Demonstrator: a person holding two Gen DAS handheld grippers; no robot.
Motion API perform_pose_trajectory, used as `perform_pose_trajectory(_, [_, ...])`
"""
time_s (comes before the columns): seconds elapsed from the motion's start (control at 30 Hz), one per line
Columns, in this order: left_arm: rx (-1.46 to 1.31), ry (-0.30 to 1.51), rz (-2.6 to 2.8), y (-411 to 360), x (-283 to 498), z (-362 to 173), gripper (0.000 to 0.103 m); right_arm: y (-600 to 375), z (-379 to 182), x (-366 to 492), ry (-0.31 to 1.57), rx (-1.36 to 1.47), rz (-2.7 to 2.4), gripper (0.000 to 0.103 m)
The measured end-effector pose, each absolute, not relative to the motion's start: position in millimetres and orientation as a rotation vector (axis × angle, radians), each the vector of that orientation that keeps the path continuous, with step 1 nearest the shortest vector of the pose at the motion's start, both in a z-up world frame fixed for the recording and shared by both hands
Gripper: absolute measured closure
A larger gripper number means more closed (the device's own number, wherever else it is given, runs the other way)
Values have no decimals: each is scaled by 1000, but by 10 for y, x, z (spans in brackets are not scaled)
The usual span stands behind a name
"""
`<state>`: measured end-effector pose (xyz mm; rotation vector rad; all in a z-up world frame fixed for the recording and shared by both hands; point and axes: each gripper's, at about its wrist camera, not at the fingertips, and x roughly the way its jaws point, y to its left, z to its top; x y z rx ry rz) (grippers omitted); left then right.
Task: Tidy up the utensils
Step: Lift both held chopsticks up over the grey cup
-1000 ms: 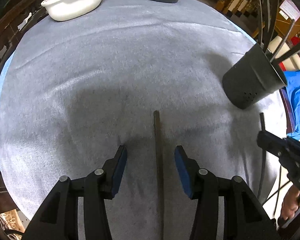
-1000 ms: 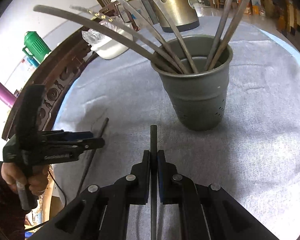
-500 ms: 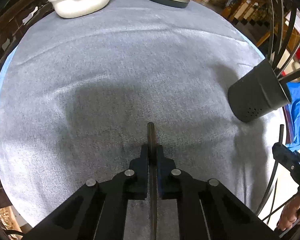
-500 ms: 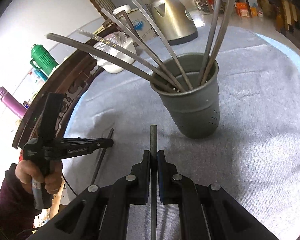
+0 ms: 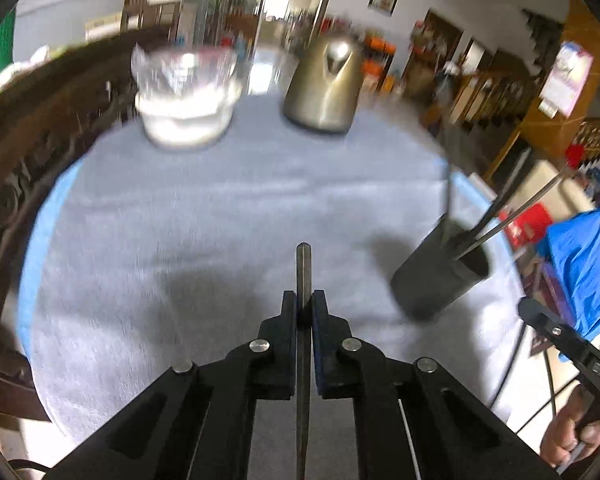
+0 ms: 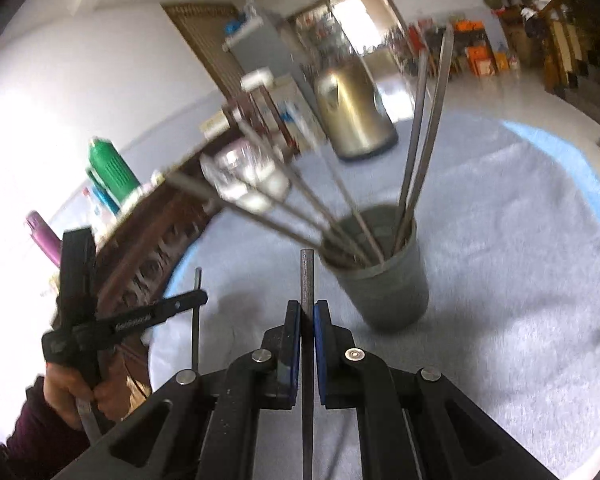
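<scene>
Chopsticks are being carried one per tool: the left gripper (image 5: 303,312) is clamping a dark chopstick (image 5: 303,272), and the right gripper (image 6: 307,320) is pinching another chopstick (image 6: 307,280), both clear of the grey cloth (image 5: 220,220). The utensil cup (image 6: 388,288), already bristling with sticks, is standing just right of the right tip. Lowering each tip steeply into the open near side of the rim should avoid the leaning sticks. Blur is smearing the far kettle (image 5: 324,88) and bowl (image 5: 186,96); both chopsticks' lower ends are running out of frame.
</scene>
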<state>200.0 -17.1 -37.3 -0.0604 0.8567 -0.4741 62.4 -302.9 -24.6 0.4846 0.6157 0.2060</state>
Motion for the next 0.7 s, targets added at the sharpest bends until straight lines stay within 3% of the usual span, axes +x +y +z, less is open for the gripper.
perform_pose_trajectory(0.37, [-137,597,-510,-186,1568,251,96,-3081,154,357,421,462,179,96])
perform_pose_trajectory(0.7, [-141,585,-500,-146,1292,247,96,-3094,263,267,396,441,153,96])
